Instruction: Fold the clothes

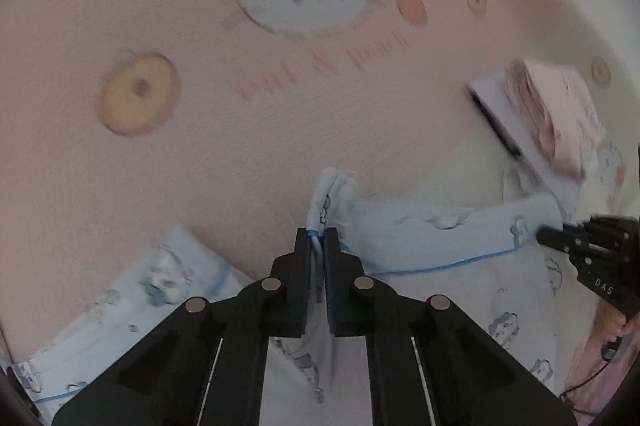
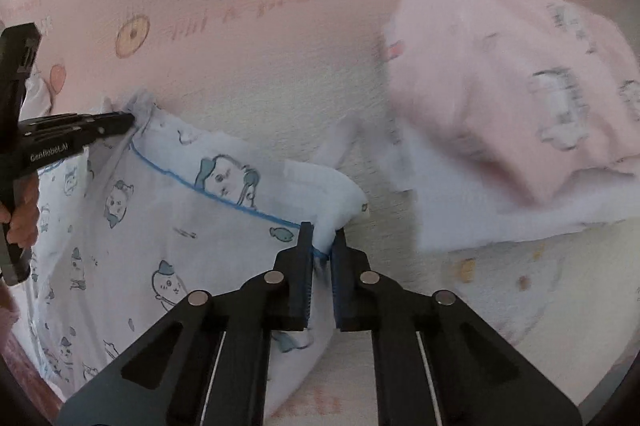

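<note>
Grippers both clamp the blue garment point(image 2: 168, 226): left gripper point(image 1: 318, 236) pinches one corner, right gripper point(image 2: 321, 250) the other. Pink folded pile point(image 2: 508, 74) lies near on the sheet point(image 1: 200, 6).

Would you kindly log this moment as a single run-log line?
phase: mid-fold | left gripper: shut on blue garment | right gripper: shut on blue garment | pink garment: folded, aside on bedsheet

Soft matt cloth garment point(image 2: 168, 226); finely ribbed cloth bedsheet point(image 1: 240, 130); matt black plastic gripper point(image 1: 318, 238).
</note>
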A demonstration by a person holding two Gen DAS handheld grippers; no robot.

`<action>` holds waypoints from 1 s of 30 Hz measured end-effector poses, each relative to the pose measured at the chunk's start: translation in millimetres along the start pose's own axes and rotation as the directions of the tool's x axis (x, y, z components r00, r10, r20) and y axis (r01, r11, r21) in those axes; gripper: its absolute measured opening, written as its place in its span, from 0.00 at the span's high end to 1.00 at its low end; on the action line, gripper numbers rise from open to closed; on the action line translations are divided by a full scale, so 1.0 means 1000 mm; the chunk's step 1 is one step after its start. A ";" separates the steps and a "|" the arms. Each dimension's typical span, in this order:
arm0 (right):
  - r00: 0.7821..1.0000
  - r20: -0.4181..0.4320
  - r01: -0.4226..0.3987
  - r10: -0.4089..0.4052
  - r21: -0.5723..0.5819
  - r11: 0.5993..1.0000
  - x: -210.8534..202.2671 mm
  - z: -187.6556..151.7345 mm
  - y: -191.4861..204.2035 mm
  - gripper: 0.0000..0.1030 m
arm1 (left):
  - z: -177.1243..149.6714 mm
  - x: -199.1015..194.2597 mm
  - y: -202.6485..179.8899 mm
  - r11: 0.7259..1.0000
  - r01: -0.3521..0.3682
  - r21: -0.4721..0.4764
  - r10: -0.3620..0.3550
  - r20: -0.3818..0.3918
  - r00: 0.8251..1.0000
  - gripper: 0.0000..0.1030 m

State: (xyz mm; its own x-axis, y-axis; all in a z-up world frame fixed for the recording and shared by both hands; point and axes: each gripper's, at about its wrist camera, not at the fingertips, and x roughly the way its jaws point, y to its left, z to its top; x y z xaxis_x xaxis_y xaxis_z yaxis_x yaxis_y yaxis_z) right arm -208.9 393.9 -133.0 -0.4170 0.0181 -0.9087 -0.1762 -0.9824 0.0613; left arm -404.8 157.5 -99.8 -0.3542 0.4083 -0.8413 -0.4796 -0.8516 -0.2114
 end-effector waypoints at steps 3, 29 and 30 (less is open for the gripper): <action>0.999 -0.023 0.044 -0.044 -0.005 0.999 0.004 -0.001 -0.011 0.92 | 0.002 0.008 0.012 0.999 0.001 -0.050 -0.002 -0.017 1.000 0.89; 0.994 -0.088 -0.059 0.060 0.010 0.998 -0.030 -0.030 -0.008 0.63 | -0.024 -0.045 -0.073 0.995 0.095 0.016 -0.095 -0.024 0.995 0.63; 0.992 -0.099 -0.073 0.076 0.026 0.997 -0.034 -0.043 -0.004 0.63 | -0.040 -0.050 -0.085 0.993 0.114 0.029 -0.112 -0.061 0.992 0.63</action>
State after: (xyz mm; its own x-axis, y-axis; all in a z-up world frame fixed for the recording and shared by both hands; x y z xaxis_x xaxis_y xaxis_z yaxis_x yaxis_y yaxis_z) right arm -155.6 389.5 -120.1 -0.3391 -0.0747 -0.9378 -0.1683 -0.9759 0.1386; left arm -314.4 196.2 -59.1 -0.2482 0.4805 -0.8411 -0.5400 -0.7895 -0.2917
